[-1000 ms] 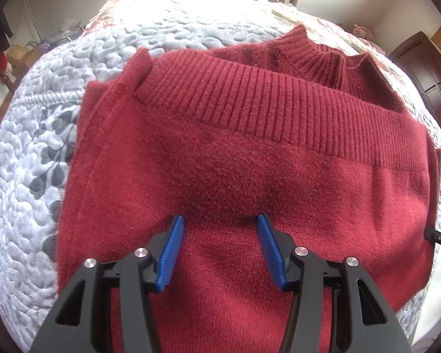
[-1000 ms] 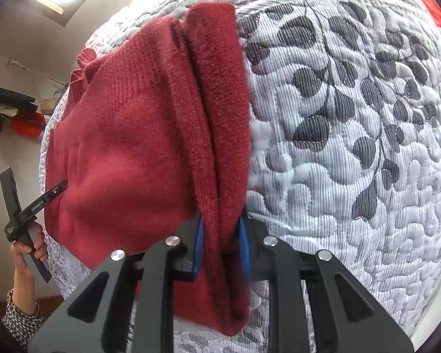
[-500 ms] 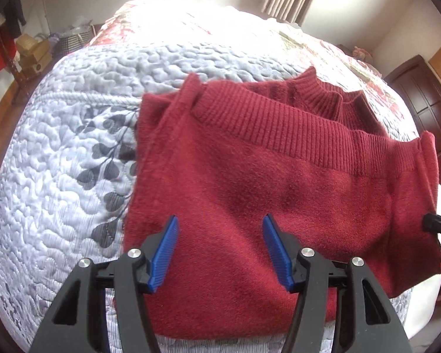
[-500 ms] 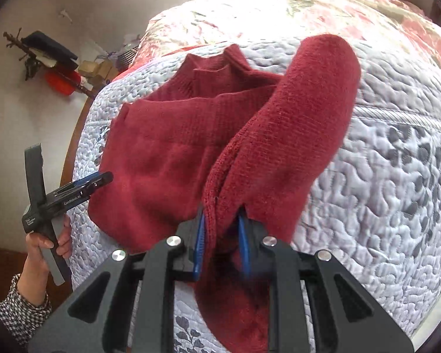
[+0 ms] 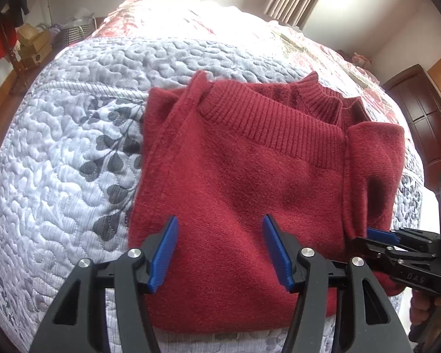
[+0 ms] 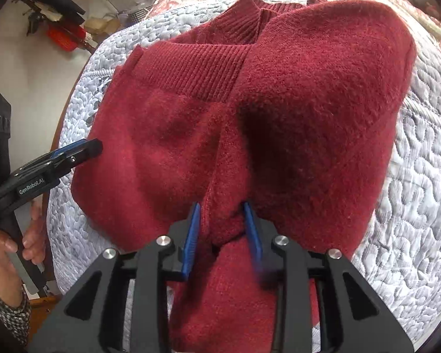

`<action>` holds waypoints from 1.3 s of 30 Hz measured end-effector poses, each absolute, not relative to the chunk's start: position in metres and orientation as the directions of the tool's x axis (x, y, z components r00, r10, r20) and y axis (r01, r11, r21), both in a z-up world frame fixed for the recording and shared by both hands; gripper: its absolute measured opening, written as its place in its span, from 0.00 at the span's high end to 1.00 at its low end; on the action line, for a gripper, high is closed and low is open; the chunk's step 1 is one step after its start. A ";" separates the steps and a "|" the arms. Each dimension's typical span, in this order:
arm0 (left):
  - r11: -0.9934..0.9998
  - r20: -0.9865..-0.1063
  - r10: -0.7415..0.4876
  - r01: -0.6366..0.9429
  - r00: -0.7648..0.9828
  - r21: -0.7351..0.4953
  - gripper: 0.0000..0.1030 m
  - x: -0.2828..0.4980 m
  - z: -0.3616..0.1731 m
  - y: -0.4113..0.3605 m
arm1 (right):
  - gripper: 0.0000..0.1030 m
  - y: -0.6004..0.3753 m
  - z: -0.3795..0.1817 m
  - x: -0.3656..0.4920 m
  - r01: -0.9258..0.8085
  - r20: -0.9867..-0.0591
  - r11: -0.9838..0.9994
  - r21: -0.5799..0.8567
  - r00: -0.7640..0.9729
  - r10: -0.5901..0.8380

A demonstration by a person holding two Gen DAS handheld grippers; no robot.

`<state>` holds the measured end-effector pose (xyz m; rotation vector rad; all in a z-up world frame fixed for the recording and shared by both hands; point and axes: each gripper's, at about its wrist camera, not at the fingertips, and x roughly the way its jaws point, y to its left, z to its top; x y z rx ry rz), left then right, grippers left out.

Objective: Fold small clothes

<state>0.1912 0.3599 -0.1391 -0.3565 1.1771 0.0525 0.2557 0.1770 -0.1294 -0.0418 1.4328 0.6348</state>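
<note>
Nearest you, your right gripper (image 6: 222, 229) is clenched on the side fold of the red sweater (image 5: 235, 182), holding that flap raised over the body. Carry it toward 10 o'clock and lay it flat before letting go, so the edges line up. Your left gripper (image 5: 220, 247) hovers with its jaws spread, grasping nothing; use it to press the body down. The sweater lies on the quilted bedspread (image 5: 58, 147), collar at 12 o'clock.
</note>
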 end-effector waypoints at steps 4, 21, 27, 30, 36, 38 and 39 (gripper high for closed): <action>0.938 -0.901 -0.189 -0.199 0.390 -0.283 0.42 0.199 -0.136 0.347 | 0.46 0.164 -0.116 0.253 -0.409 -0.862 0.782 0.470 -0.024 0.506; 0.871 -0.847 -0.467 -0.034 0.255 -0.490 0.32 0.274 -0.153 0.236 | 0.45 0.065 -0.089 0.215 -0.390 -0.899 0.837 0.384 0.050 0.436; 0.870 -0.856 -0.466 -0.059 0.225 -0.490 0.37 0.277 -0.165 0.219 | 0.45 0.049 -0.118 0.211 -0.330 -0.909 0.859 0.392 0.005 0.417; 0.858 -0.849 -0.481 -0.083 0.218 -0.507 0.39 0.270 -0.170 0.212 | 0.45 0.034 -0.122 0.220 -0.293 -0.912 0.874 0.387 0.020 0.411; 0.822 -0.817 -0.526 -0.107 0.238 -0.560 0.67 0.264 -0.175 0.208 | 0.45 0.014 -0.124 0.239 -0.274 -0.921 0.890 0.365 0.035 0.388; 0.814 -0.807 -0.534 -0.106 0.252 -0.571 0.79 0.262 -0.174 0.208 | 0.45 0.010 -0.127 0.243 -0.268 -0.923 0.893 0.361 0.037 0.384; 0.817 -0.807 -0.529 -0.101 0.262 -0.568 0.82 0.262 -0.173 0.206 | 0.45 0.009 -0.128 0.245 -0.264 -0.923 0.895 0.360 0.038 0.383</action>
